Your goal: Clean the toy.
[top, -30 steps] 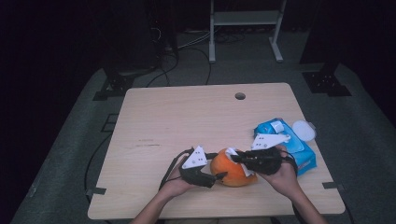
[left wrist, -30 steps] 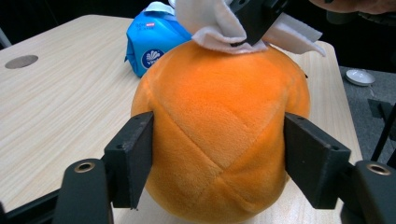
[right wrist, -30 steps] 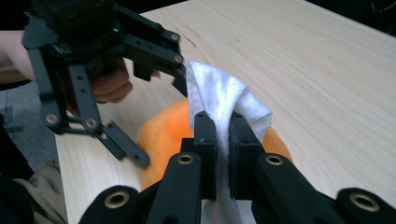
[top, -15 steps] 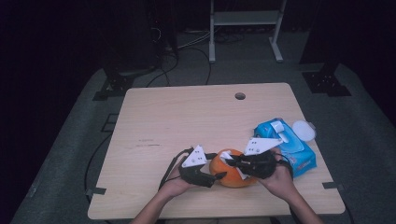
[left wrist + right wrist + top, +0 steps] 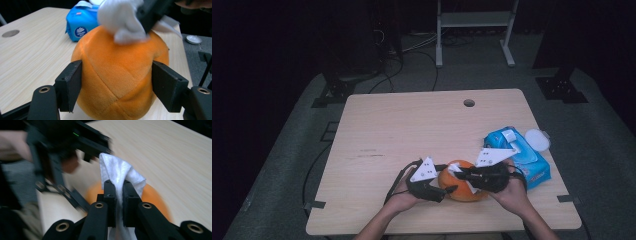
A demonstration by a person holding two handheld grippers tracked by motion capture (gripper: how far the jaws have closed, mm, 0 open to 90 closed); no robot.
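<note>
Orange plush ball (image 5: 460, 181) — near table (image 5: 412, 125) front edge.

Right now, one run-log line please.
left tool: clamps orange plush ball | right tool: pinches white wipe on ball | wipe pack: right

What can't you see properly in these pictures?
- Bottom of the orange plush ball: cut off by the lower edge of the left gripper view.
- Left gripper: blurred in the right gripper view.
- White wipe: its lower part is hidden between the right gripper's jaws.
- Print on the blue wipes pack: too small in the high view.
</note>
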